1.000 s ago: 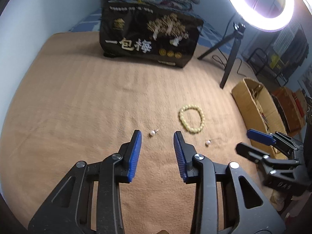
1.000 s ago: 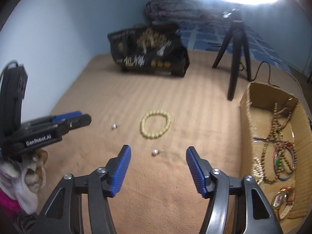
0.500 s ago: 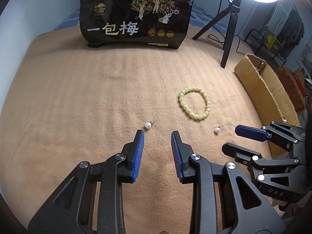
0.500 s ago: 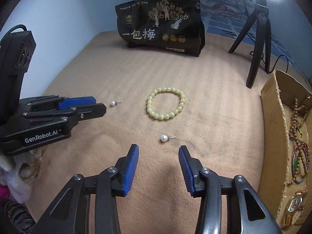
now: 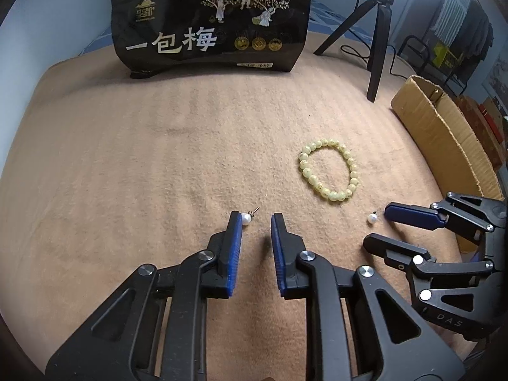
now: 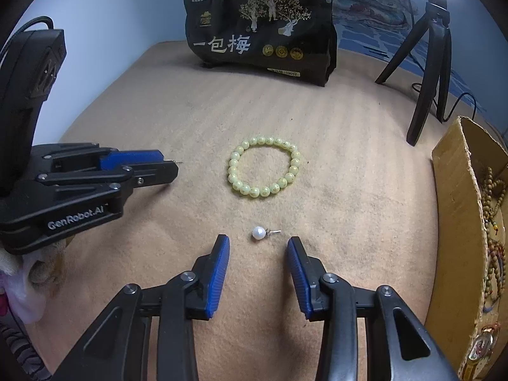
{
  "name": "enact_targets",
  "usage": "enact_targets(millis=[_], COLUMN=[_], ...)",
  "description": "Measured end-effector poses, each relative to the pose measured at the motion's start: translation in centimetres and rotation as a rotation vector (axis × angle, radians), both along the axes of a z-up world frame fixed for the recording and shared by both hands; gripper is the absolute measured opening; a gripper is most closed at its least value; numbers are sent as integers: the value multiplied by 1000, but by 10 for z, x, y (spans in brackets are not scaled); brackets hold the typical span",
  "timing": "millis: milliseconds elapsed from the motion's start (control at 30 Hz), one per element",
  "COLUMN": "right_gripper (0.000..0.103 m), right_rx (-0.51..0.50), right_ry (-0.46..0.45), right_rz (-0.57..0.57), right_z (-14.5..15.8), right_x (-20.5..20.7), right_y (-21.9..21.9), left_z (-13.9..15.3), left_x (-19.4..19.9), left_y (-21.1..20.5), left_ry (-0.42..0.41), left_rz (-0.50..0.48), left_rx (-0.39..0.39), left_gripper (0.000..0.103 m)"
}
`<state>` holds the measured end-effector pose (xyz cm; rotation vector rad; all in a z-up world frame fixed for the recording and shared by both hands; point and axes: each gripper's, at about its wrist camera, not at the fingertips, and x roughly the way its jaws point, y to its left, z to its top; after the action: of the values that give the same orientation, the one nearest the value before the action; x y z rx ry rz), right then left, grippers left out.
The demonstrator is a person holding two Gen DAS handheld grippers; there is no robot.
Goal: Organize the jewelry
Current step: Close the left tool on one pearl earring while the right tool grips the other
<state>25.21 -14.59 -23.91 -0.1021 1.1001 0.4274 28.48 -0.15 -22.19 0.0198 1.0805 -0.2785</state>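
Two pearl stud earrings and a yellow bead bracelet [image 5: 327, 194] [image 6: 254, 192] lie on the tan blanket. My left gripper [image 5: 256, 219] [image 6: 171, 165] points down at the left earring [image 5: 246, 219]. Its jaws are closing; the pearl sits between the tips against the left pad, and the right pad stands apart from it. My right gripper [image 6: 258, 241] [image 5: 377, 227] is low over the other earring [image 6: 258, 232] [image 5: 372, 218]. Its jaws are closing too, with the pearl just ahead of the gap and neither pad touching it.
A cardboard box [image 6: 457, 222] [image 5: 444, 139] with bead strings and a watch stands at the right edge. A black printed bag [image 5: 209, 22] stands at the back. A black tripod [image 5: 377, 47] with a ring light is at the back right.
Both grippers have come down closer to the blanket and their jaws have narrowed. Each pearl earring now lies at its gripper's fingertips instead of well ahead of them.
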Motion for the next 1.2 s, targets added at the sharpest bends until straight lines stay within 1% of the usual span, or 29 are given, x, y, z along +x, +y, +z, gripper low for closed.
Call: enact_targets(millis=[67,167,333,400,433,500,633,733,833,900,933,967,1000,1133,1200], right_gripper=[38,35,27,19,17,9,9,9,8,8,8,8,8,8,8], right_rx=[-4,-9,-40,-49,-49,-44,-40,-39,-40,-37,-37,-36,-38,-40,-40], right_ry=[-2,-7,-20,-24,-23,-22,-22,-20,-19,-18,-18,-18,-19,-21,-20], right_rz=[2,0,30,42,44,46,47,46,47,46,46,47,48,53,54], right_z=[-1,-2,-1,-1,-1,-1,-1,-1,-1,-1,0,0,0,1,0], right_x=[2,4,3,3,3,3,4,4,4,5,5,5,5,4,4], right_y=[1,3,10,13,14,15,14,15,15,15,15,15,15,13,13], left_z=[-3,-5,-7,-8,-8,-8,-9,-6,-6,-6,-6,-7,-7,-8,-9], left_x=[1,1,1,2,2,2,1,-3,-1,1,2,3,4,6,6], left_y=[-2,-3,-4,-4,-4,-3,-3,-5,-5,-7,-7,-7,-8,-13,-13], left_ry=[1,2,-3,-3,-4,-6,-12,-35,-18,-20,-21,-23,-26,-44,-49], left_rz=[-6,-7,-13,-12,-12,-11,-15,-43,-31,-25,-22,-22,-23,-40,-42], left_rx=[8,16,29,29,29,28,32,30,26,38,44,42,38,56,51], left_gripper=[14,11,6,5,4,4,2,2,3,7,14,20,21,21,14])
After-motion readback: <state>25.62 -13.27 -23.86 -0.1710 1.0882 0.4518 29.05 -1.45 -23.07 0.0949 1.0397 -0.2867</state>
